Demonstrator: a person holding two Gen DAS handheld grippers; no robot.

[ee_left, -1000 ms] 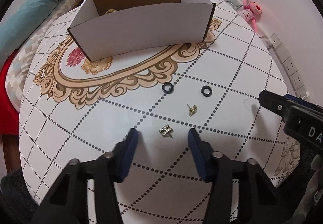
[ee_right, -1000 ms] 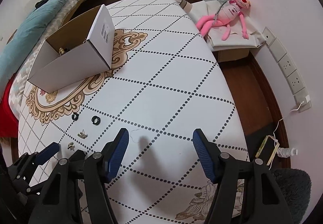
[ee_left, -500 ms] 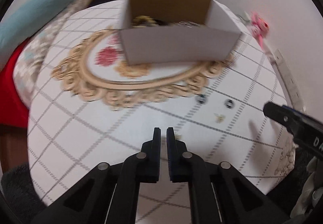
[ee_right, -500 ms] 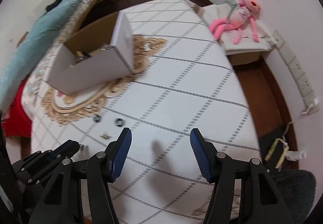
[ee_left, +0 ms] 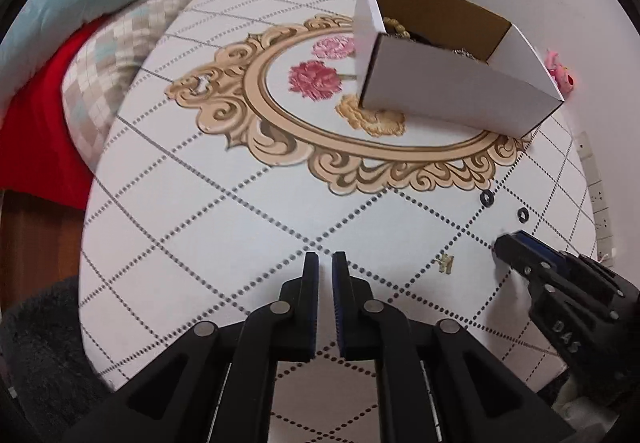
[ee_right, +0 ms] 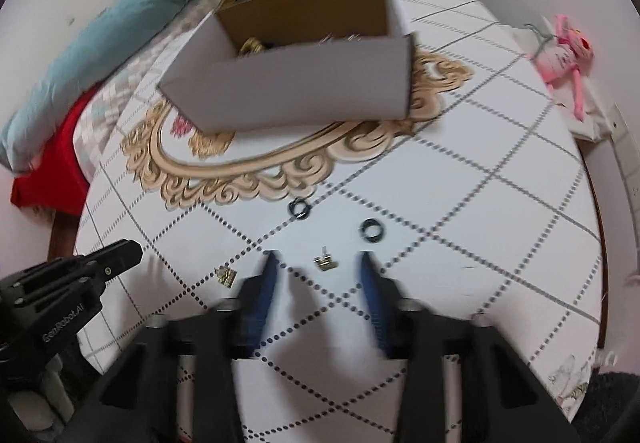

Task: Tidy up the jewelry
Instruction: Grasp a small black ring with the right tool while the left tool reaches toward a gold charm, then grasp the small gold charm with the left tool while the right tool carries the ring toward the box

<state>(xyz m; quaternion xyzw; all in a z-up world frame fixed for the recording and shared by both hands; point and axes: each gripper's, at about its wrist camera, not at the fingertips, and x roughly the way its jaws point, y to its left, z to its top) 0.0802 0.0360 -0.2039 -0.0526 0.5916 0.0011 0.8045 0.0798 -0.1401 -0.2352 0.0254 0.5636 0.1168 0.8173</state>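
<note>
Gold earring [ee_right: 325, 262] beside gripper [ee_right: 120, 254] marked "GenRobot.AI"

Blurred by motion: right gripper [ee_right: 318, 263] fingers. Hidden behind the white box [ee_left: 452, 91] near wall: most of the jewelry inside. Too small to identify: two gold pieces [ee_right: 325, 262] just before the box.

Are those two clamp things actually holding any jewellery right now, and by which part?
Nothing is held yet. The left gripper is shut on nothing; the right gripper is closing either side of a small gold earring, not yet touching it.
</note>
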